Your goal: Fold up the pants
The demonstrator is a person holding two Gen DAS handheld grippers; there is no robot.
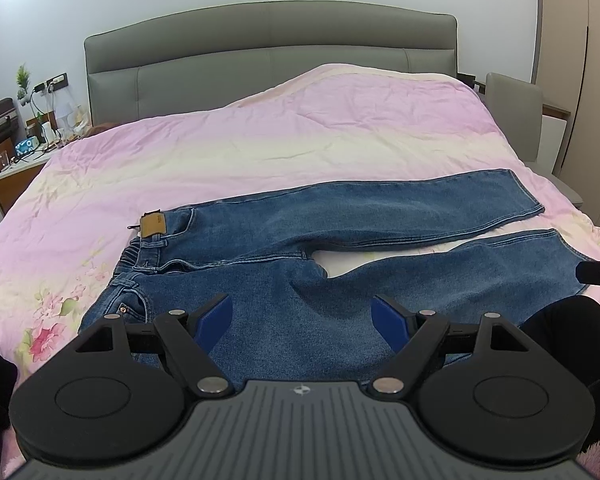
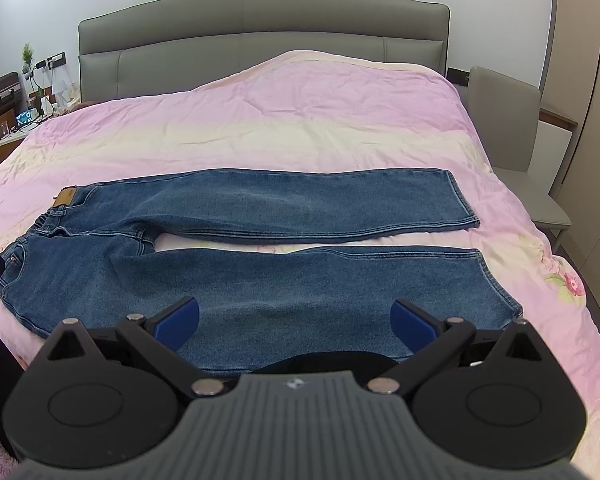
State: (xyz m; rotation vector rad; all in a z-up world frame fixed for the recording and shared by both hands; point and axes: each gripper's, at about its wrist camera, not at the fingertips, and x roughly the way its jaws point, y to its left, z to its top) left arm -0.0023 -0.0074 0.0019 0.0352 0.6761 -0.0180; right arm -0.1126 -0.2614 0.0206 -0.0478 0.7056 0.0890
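Bed w/ pink floral duvet (image 2: 300,120) and grey padded headboard (image 2: 260,32) takes up most of both views. Blue denim jeans (image 2: 240,280) lie flat across it, unfolded: waistband w/ tan leather patch (image 2: 65,197) to the left, two legs running right w/ a narrow gap between, hems near the right edge of the bed.

Handling, as a judgement: denim looks thick, fairly heavy for cloth, soft but w/ some body, so it should drape rather than slip and hold a crease. Rough weave gives good grip. Best holds are prob. the doubled parts: waistband edge and near leg hem (image 2: 496,280), pinching both layers.

Left claw (image 1: 302,322) hovers over the seat/thigh area, blue pads wide apart, nothing held. Right claw (image 2: 296,320) hovers over the near leg, pads also apart and empty.
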